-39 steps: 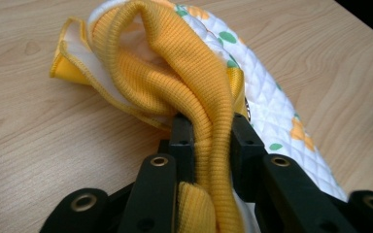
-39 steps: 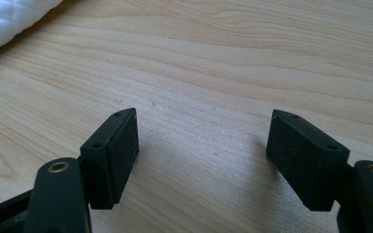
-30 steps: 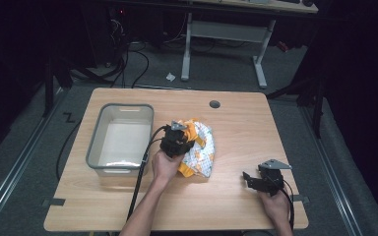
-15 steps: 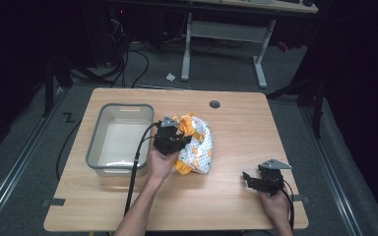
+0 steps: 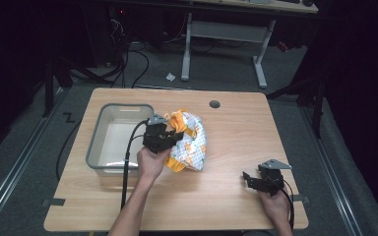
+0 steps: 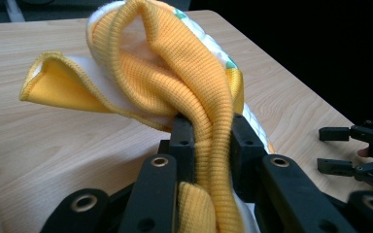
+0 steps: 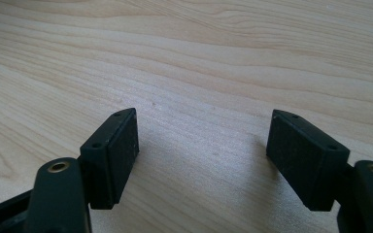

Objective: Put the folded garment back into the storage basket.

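Grey plastic tub (image 5: 103, 135), left on wooden tabletop (image 5: 236, 147). Left tongs (image 5: 170, 139), just right of the tub, clenched on ribbed orange edge of a white-and-orange patterned garment (image 5: 192, 145), bunched mid-tabletop with one end lifted. Right tongs (image 5: 254, 181), near front right corner: jaws wide apart, nothing between them, low over bare wood.

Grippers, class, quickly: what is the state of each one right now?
Left gripper: shut on the orange ribbed edge of the garment.
Right gripper: open, nothing between its jaws, over the bare table.
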